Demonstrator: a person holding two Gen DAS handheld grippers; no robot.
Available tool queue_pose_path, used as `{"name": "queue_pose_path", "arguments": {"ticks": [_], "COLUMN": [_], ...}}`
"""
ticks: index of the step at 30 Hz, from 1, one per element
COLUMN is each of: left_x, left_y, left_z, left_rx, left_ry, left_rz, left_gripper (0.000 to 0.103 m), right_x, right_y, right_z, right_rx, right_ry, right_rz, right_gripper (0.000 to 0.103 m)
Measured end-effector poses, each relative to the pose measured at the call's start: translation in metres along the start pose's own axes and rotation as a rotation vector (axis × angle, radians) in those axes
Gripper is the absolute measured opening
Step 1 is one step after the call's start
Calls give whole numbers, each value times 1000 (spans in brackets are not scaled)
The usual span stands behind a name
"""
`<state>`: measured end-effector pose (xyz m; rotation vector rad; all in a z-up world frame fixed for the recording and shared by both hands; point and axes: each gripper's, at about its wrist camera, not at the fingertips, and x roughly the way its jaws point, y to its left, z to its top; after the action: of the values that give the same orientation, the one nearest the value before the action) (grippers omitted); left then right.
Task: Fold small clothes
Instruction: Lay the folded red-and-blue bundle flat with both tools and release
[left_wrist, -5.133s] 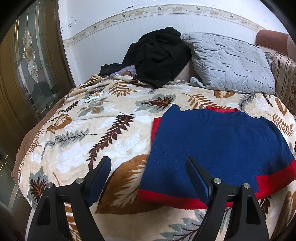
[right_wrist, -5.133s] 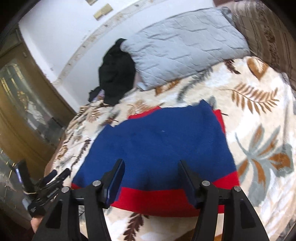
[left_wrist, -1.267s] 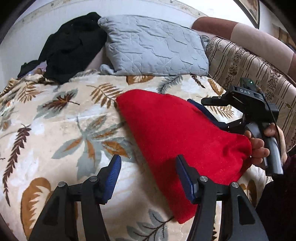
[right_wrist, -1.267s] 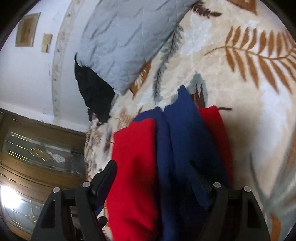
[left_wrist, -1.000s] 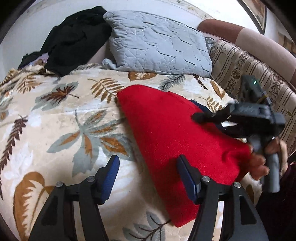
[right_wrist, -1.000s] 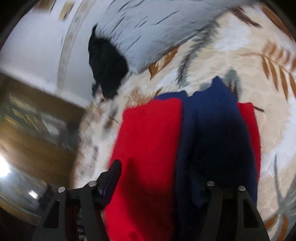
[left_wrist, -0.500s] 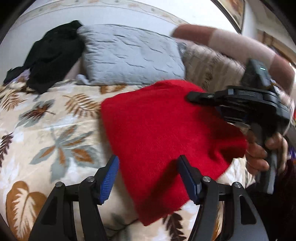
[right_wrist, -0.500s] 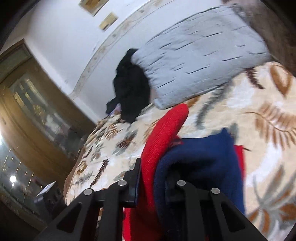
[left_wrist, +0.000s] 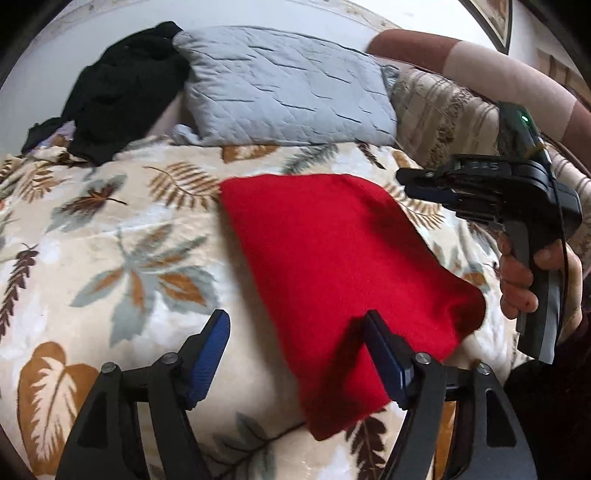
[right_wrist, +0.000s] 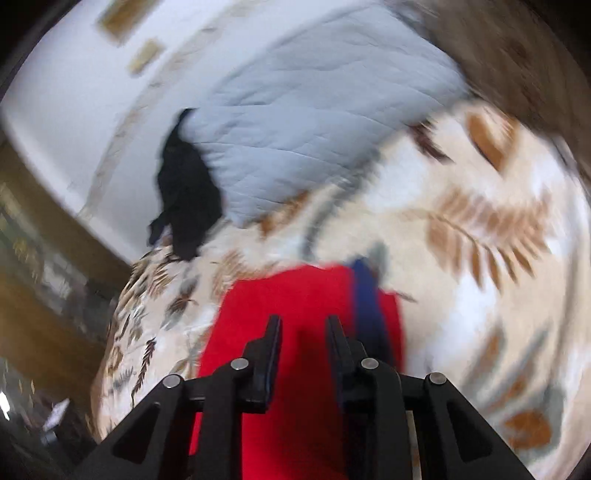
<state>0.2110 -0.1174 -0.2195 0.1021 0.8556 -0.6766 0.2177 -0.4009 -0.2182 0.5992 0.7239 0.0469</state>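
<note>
Change: half a second ago our right gripper (right_wrist: 301, 325) pinches the sweater (left_wrist: 332, 258) and lifts it off the blanket (left_wrist: 110, 229); now the sweater lies flat again, red side up, and that gripper hangs above it, clear of the cloth.
Right gripper: its jaws have just been opening a little and stand narrowly parted, with nothing between them; the sweater is only seen below, through the gap.
Left gripper (left_wrist: 295, 354): its jaws have just been opening and stand spread wide; they hover over the near left edge of the sweater and we see no pad pressing on it.
Sweater: folded into a compact rectangle toward the near right part of the blanket, well short of the pillow (left_wrist: 288, 103); a blue strip (right_wrist: 365, 306) shows along its right side in the right wrist view.
Meaning: we judge this fold laid down and released; what remains seems to be smoothing, or one more fold from the near edge.
</note>
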Motion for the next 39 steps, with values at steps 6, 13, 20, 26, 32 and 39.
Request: {"name": "queue_pose_path", "arguments": {"ticks": [6,13,20,26,32,39], "left_x": [-1,-5,-7,-9,-17,-22], "left_y": [-12,-15,-18,-19,-11,5], "left_z": [-4,-3,-8,-12,-10,6], "left_rx": [107,125,143,136,109,67], "left_ry": [-22,-23,-15,4,-9,-9], "left_rz": [98,133,161,174,247,505], "left_gripper": [76,76,76,77,79,84], "right_x": [79,36,-20,-14,-44,-90], "right_y": [-19,-6,16,1,1,5], "right_z": [3,-3,-42,-80,-71,-60], "right_rx": [76,59,-39,-45,-2,-20], "right_ry": [208,156,156,252,162,-96], "right_rz": [-53,-21,-30,-97,-19,3], "right_gripper": [26,28,28,27,28,87]}}
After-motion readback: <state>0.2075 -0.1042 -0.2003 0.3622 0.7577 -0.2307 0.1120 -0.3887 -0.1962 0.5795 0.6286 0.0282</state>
